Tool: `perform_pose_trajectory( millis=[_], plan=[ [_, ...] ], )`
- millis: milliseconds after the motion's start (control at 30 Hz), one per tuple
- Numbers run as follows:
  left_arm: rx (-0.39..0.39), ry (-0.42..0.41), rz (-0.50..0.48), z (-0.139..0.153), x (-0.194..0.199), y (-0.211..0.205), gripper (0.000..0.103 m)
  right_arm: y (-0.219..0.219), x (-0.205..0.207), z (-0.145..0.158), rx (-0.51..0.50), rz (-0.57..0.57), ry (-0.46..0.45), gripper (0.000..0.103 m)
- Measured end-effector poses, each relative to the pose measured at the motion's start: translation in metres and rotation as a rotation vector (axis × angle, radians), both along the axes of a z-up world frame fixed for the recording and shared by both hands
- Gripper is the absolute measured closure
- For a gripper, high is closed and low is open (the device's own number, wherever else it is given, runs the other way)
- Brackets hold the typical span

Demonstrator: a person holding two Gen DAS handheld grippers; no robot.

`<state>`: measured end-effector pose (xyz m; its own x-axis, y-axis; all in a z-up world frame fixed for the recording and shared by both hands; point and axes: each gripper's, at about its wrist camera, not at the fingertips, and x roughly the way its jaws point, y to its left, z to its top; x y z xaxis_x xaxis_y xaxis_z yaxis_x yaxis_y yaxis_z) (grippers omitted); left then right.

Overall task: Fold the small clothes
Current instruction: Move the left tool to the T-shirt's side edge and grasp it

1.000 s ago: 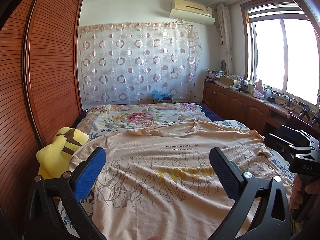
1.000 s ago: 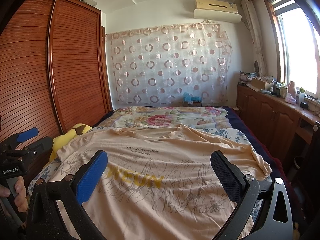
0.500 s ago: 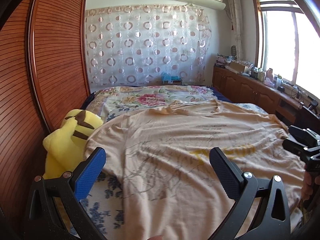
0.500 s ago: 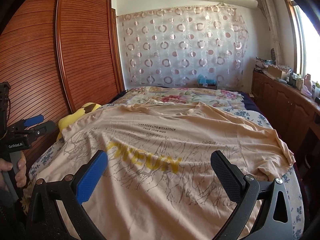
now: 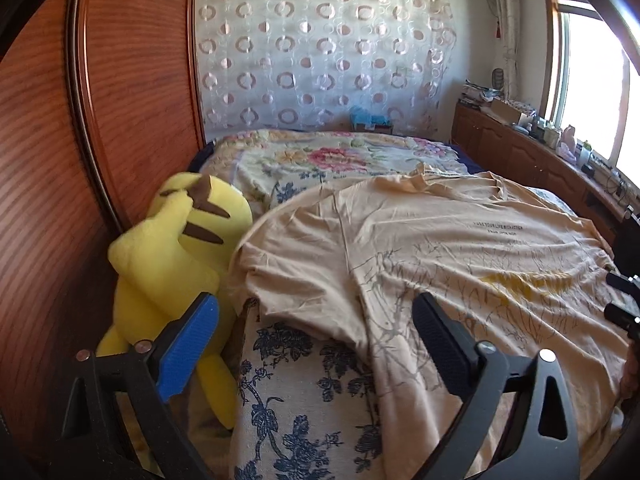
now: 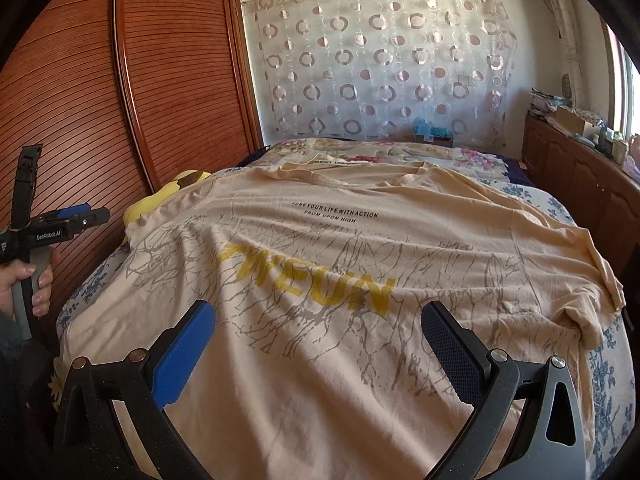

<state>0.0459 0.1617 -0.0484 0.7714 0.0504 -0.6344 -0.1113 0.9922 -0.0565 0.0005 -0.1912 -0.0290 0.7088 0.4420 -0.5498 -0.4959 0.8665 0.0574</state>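
Observation:
A beige T-shirt (image 6: 340,264) with yellow letters and grey branch print lies spread flat, front up, on the bed; it also shows in the left wrist view (image 5: 460,264). My left gripper (image 5: 316,344) is open and empty above the shirt's left sleeve (image 5: 296,280) and the bed's left edge. It also shows at the left of the right wrist view (image 6: 76,218). My right gripper (image 6: 320,356) is open and empty above the shirt's lower middle. The right sleeve (image 6: 588,300) is bunched.
A yellow plush toy (image 5: 172,264) leans against the wooden wardrobe (image 5: 60,160) at the bed's left side. A floral quilt (image 5: 340,156) covers the far half of the bed. A wooden cabinet (image 6: 580,184) with clutter runs under the window on the right.
Both grippers have tilted down and moved closer to the shirt. The left gripper has swung left toward the sleeve and plush toy. Both stay open.

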Motion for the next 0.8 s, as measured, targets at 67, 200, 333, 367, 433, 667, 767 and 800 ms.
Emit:
perform_pose_trajectory(
  millis=[67, 200, 333, 367, 433, 667, 767, 800],
  plan=[
    [-0.039, 0.037, 0.001, -0.008, 0.008, 0.013, 0.018, -0.001, 0.002, 0.000, -0.009, 0.007, 0.011, 0.001],
    [-0.098, 0.109, 0.009, -0.023, 0.029, 0.034, 0.028, 0.001, 0.007, 0.003, -0.032, 0.017, 0.016, 0.001],
    [-0.143, 0.167, 0.017, -0.035, 0.049, 0.048, 0.039, 0.005, 0.009, 0.005, -0.048, 0.025, 0.023, 0.001],
    [-0.154, 0.182, 0.013, -0.038, 0.055, 0.051, 0.042, 0.006, 0.009, 0.006, -0.049, 0.030, 0.025, 0.001],
    [-0.183, 0.216, 0.014, -0.045, 0.065, 0.057, 0.045, 0.008, 0.010, 0.008, -0.048, 0.046, 0.027, 0.001],
    [-0.143, 0.248, -0.001, -0.053, 0.076, 0.061, 0.081, 0.019, 0.006, 0.010, -0.060, 0.074, -0.007, 0.001],
    [-0.057, 0.244, -0.014, -0.048, 0.076, 0.053, 0.095, 0.020, 0.005, 0.005, -0.059, 0.079, 0.001, 0.001],
    [-0.034, 0.237, -0.023, -0.044, 0.076, 0.050, 0.096, 0.019, 0.005, 0.004, -0.058, 0.079, 0.005, 0.001]
  ],
)
